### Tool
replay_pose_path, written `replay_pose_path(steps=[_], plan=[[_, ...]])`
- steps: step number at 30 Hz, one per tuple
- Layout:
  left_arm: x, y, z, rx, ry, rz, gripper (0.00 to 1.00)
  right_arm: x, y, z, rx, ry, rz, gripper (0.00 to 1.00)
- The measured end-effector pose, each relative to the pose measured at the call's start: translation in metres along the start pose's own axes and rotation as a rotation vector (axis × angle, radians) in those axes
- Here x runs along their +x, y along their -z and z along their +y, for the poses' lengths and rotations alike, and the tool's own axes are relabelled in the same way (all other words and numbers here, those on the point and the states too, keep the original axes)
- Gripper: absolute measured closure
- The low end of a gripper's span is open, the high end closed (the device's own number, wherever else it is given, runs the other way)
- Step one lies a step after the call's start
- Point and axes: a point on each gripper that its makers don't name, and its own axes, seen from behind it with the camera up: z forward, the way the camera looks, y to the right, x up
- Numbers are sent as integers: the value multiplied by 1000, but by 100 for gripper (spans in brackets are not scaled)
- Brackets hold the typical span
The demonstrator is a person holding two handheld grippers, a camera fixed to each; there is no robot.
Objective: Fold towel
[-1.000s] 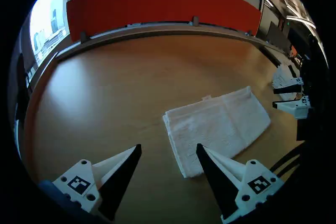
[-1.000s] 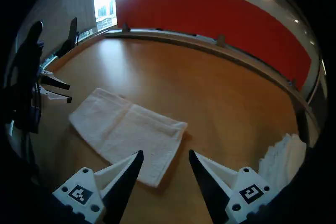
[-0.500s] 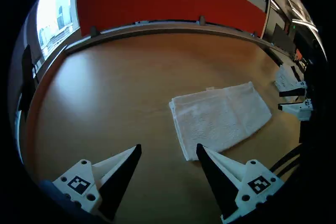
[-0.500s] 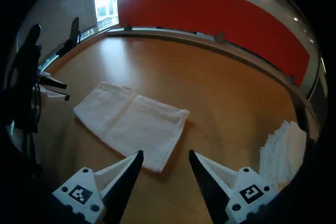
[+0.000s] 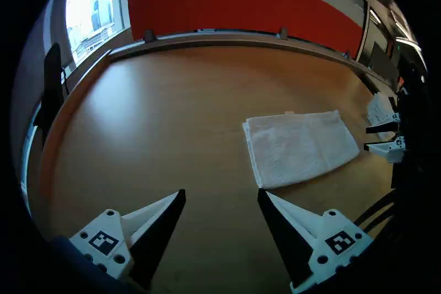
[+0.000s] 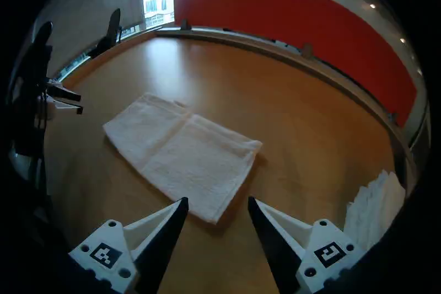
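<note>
**Towel folded flat, both claws released**

Folded white towel lies flat on the wooden table, ahead and to the right of the left gripper. Its fingers are spread wide with nothing between them. Right gripper is likewise released; the towel's near corner lines up with its finger gap, neither finger pressing it. Stack of white cloths sits near the table edge, well apart from the towel.
</note>
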Motion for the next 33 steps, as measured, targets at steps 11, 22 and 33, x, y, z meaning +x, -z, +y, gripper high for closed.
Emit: replay_pose_path(steps=[11, 22, 33], plan=[[-20, 27, -24, 57, 51, 1, 3, -18, -10, -5, 60, 111, -66, 24], [-37, 38, -33, 79, 65, -11, 3, -32, -20, 0, 103, 150, -137, 52], [-37, 39, -35, 80, 71, -11, 3, -40, -22, -1, 139, 151, -160, 76]])
